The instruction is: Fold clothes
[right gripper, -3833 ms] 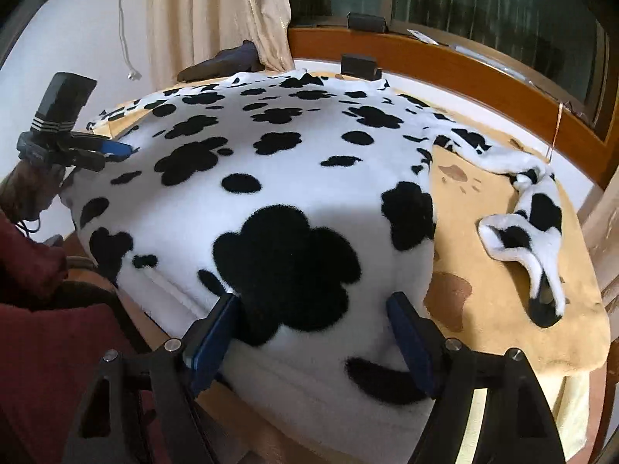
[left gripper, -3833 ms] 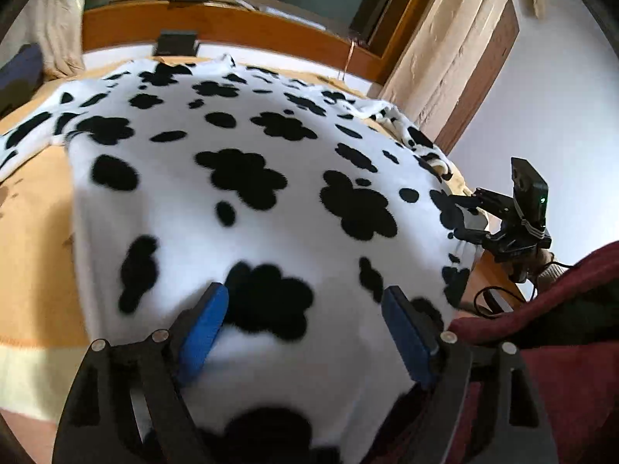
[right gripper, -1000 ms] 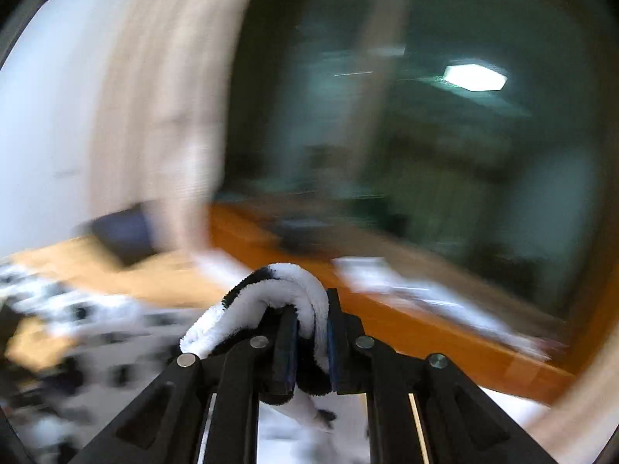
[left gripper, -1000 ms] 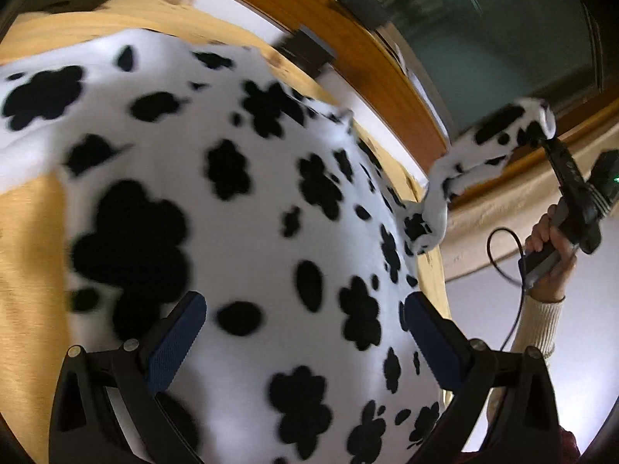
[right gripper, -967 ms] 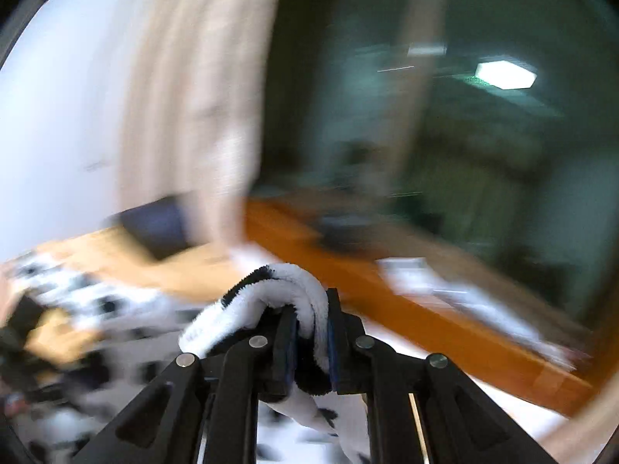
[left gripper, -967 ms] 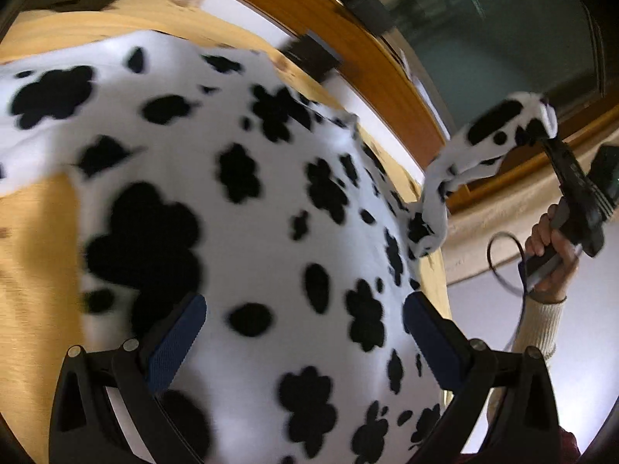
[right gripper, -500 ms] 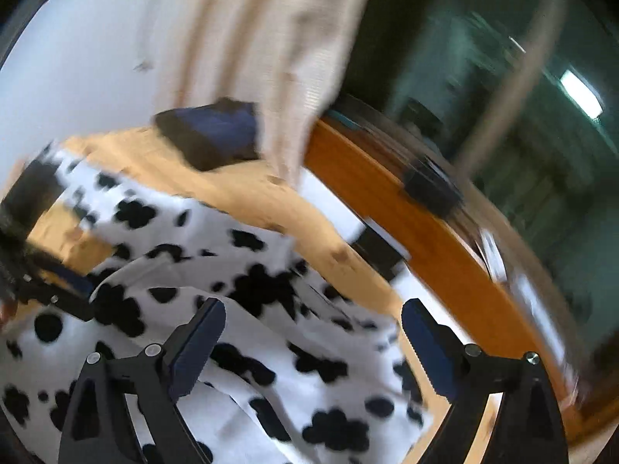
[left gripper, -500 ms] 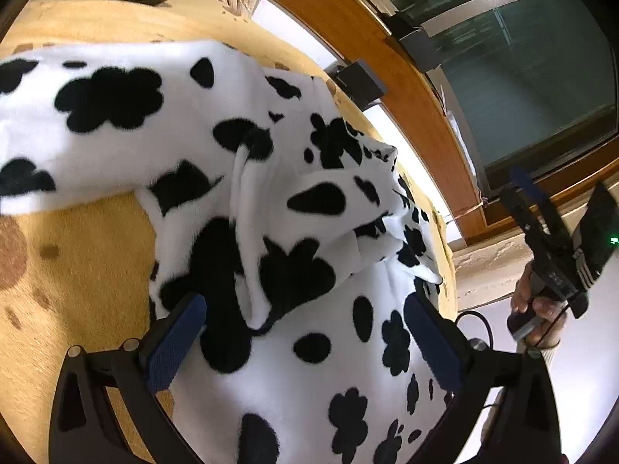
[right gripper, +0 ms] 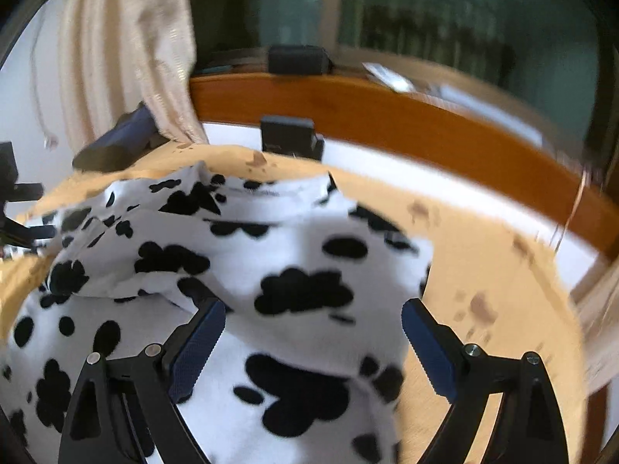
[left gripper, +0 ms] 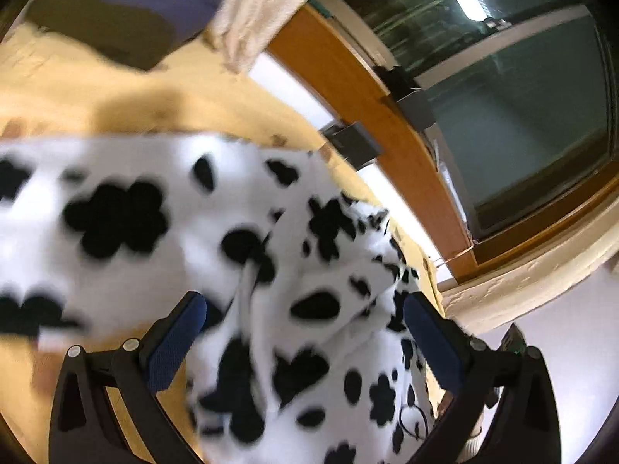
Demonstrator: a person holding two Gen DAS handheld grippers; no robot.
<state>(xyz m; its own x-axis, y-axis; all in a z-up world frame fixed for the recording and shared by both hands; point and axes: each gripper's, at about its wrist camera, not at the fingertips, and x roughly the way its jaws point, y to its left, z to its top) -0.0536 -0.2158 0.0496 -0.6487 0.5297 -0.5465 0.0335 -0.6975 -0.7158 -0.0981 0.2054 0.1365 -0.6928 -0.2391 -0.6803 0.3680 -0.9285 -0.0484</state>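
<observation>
Cow-print fleece garment [right gripper: 271, 270] spread mid-frame on the orange bed cover [right gripper: 483, 270], sleeve folded inward. Right tool [right gripper: 309, 342] and left tool [left gripper: 305, 338] both released, empty. Best to smooth the fold before the next pinch.

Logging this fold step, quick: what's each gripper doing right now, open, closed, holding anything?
Left gripper: open, holding nothing, above the spotted fleece garment.
Right gripper: open, holding nothing, over the same garment.
</observation>
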